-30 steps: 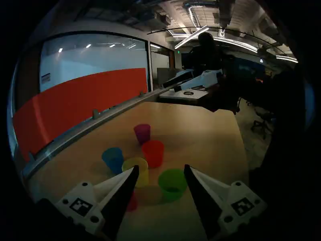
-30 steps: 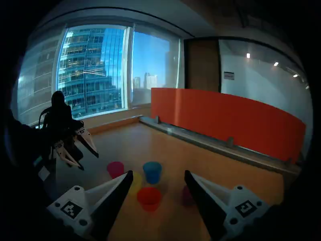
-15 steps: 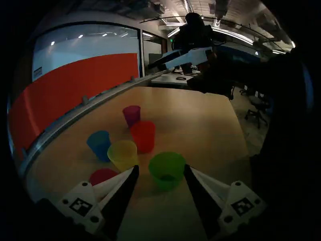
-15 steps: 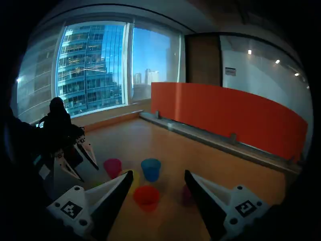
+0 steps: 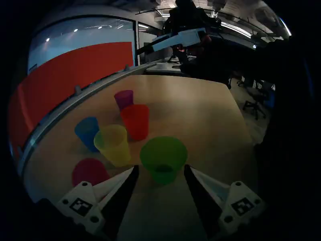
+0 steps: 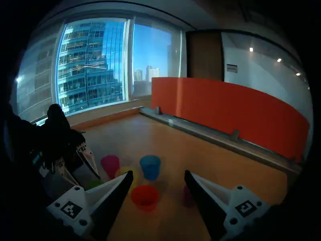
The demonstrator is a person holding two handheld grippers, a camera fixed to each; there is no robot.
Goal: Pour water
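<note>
The left tool (image 5: 160, 169) hangs released over the wooden counter (image 5: 200, 116), its fingers spread and gripping nothing. The green cup (image 5: 163, 157) stands upright just ahead in the gap between the fingertips, apart from both.

From the green cup:
- The yellow cup (image 5: 113, 143) stands at 10 o'clock, with the blue cup (image 5: 87, 132) just beyond it on the same line.
- The red cup (image 5: 135, 120) is at 11, and the purple cup (image 5: 124, 98) is right behind it.
- The pink cup (image 5: 90, 172) is at 8, its foot hidden by the tool's left finger.

An orange partition (image 5: 72, 68) runs along the counter's far edge from 9 to 11, and an office chair (image 5: 257, 107) sits at 3.

In the right gripper view the right tool (image 6: 158, 174) is likewise released and holds nothing. Its right finger covers part of the purple cup. A window (image 6: 92, 68) takes the wall from 10 to 12.

There are six cups, one of each colour, and two tools.
</note>
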